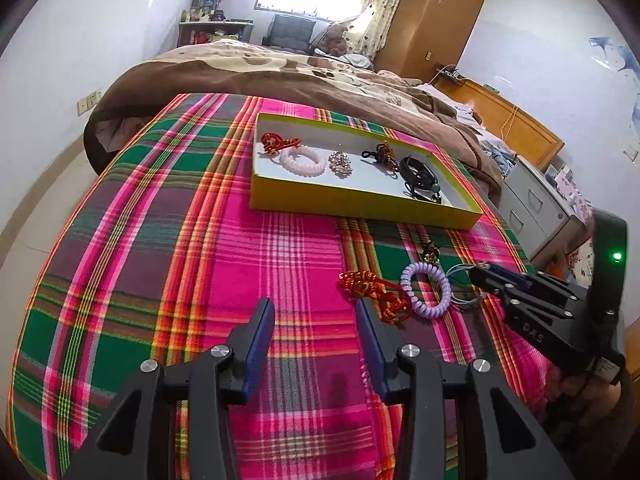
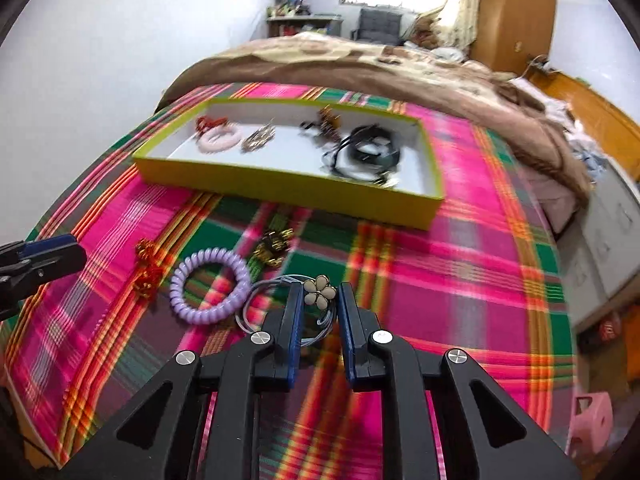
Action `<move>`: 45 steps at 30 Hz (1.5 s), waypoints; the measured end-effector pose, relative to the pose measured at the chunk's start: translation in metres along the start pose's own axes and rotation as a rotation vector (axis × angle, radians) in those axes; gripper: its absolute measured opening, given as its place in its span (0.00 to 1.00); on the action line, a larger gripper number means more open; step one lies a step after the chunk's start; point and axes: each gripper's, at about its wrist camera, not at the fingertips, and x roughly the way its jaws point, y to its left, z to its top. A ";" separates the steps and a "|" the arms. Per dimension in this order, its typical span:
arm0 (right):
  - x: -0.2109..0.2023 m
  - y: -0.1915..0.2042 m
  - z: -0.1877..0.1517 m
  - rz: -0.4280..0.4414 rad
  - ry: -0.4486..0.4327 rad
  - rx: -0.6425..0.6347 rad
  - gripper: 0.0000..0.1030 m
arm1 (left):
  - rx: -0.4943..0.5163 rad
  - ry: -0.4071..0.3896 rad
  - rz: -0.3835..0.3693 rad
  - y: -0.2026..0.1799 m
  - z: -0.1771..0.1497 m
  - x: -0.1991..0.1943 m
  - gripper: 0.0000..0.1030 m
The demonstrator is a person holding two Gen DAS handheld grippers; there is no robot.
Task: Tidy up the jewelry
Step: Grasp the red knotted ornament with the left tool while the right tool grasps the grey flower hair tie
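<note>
We see a cream flower [image 2: 319, 291] with a gold centre on thin grey-blue bands [image 2: 256, 308], lying on the plaid cloth [image 2: 460, 280] in front of the tray [image 2: 280, 188]. Our right gripper [image 2: 319, 304] has its fingers narrowly parted either side of the flower; whether they pinch it, we cannot tell. Just left of it lies the lilac coil [image 2: 210, 292], then a red knot [image 2: 147, 270], with a gold clip [image 2: 274, 249] nearer the tray. Only the right view shows the flower. In the left view our left gripper [image 1: 316, 330] gapes wide, holding nothing, well short of the tray, and the tray's contents come sharp: pink coil [image 1: 302, 161], black cord [image 1: 418, 172].
</note>
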 end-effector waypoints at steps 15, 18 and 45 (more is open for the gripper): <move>-0.025 -0.033 -0.012 0.002 -0.048 0.100 0.17 | -0.029 0.037 -0.015 -0.033 0.020 0.037 0.46; -0.023 -0.034 -0.012 0.008 -0.047 0.107 0.17 | 0.016 0.035 0.038 -0.044 0.021 0.044 0.46; -0.028 -0.023 -0.015 0.050 -0.063 0.098 0.17 | 0.116 0.067 0.161 -0.043 0.003 0.043 0.46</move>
